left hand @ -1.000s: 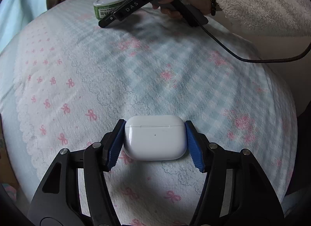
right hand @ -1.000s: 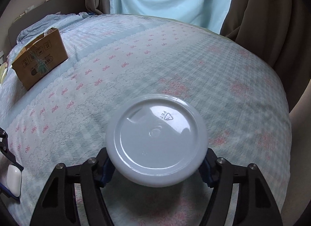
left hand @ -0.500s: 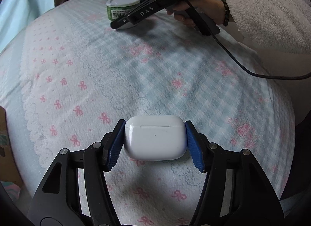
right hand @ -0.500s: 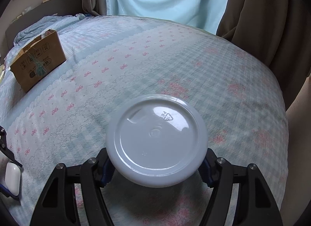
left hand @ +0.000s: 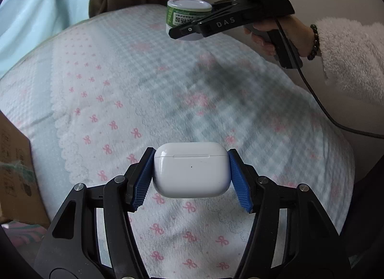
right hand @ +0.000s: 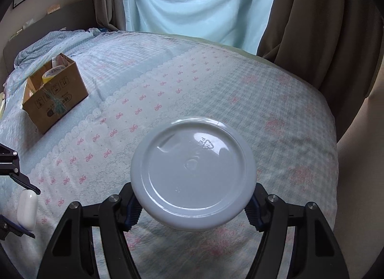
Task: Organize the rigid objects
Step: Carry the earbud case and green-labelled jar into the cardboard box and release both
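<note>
In the right wrist view, the white lid (right hand: pixel 193 173) of the jar fills the space between the right gripper (right hand: pixel 193 207) fingers and hides the jar's body and the pads' contact with it. The cardboard box (right hand: pixel 56 92) shows a roll of tape (right hand: pixel 49 74) only partly above its rim; its other contents are hidden. The left gripper (right hand: pixel 14 204) is cut off by the left edge. In the left wrist view, the box (left hand: pixel 14 173) is cropped and its printing blurred, and the green label on the jar (left hand: pixel 184 18) is too small to read.
</note>
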Demonstrator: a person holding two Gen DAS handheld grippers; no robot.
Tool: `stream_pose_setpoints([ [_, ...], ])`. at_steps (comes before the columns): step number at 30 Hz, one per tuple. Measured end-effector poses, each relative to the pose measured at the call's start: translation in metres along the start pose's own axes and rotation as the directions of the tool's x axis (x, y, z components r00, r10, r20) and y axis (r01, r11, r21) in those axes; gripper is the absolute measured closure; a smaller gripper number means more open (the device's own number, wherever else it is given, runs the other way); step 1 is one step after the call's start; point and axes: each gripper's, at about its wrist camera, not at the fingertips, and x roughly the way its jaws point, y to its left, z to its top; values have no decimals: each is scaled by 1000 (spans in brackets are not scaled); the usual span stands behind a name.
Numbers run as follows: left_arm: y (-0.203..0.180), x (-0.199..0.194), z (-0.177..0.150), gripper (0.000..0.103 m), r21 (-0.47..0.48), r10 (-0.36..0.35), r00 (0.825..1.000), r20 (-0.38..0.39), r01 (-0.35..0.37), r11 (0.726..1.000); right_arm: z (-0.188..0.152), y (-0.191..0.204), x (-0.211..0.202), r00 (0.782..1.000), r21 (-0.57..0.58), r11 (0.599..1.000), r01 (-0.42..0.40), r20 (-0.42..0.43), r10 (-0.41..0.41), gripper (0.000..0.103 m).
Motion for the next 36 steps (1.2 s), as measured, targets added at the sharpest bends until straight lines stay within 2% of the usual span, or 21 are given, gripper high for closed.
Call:
stream_pose_setpoints([
  [5, 6, -49, 25, 46, -49, 30, 997, 64, -27, 998, 31, 12, -49, 999, 5, 1000, 21, 30, -21, 37],
  [10, 17, -115, 49, 46, -100, 88, 989, 122, -76, 992, 74, 35, -106, 997, 8, 999, 43, 62, -44, 37],
  [16, 43, -200, 67, 46, -185, 161, 973, 169, -129, 974, 131, 80, -174, 994, 10, 999, 49, 96, -50, 37],
  [20, 69, -249, 70, 46, -229, 212, 961, 178, -169, 959, 166, 114, -203, 992, 22, 999, 40, 118, -43, 37],
  [25, 114, -293, 63, 46, -283, 241, 954, 177, -185, 941, 205, 163, -215, 992, 62, 998, 21, 120, -28, 37],
  [30, 174, -326, 47, 46, -327, 228, 961, 156, -167, 930, 232, 215, -207, 994, 148, 989, 12, 103, -27, 37],
  [33, 213, -341, 35, 46, -332, 204, 968, 145, -146, 932, 246, 244, -192, 996, 215, 977, 4, 88, -23, 37],
  [36, 252, -354, 24, 46, -328, 176, 976, 125, -127, 936, 257, 275, -172, 997, 264, 964, 33, 59, -50, 37],
])
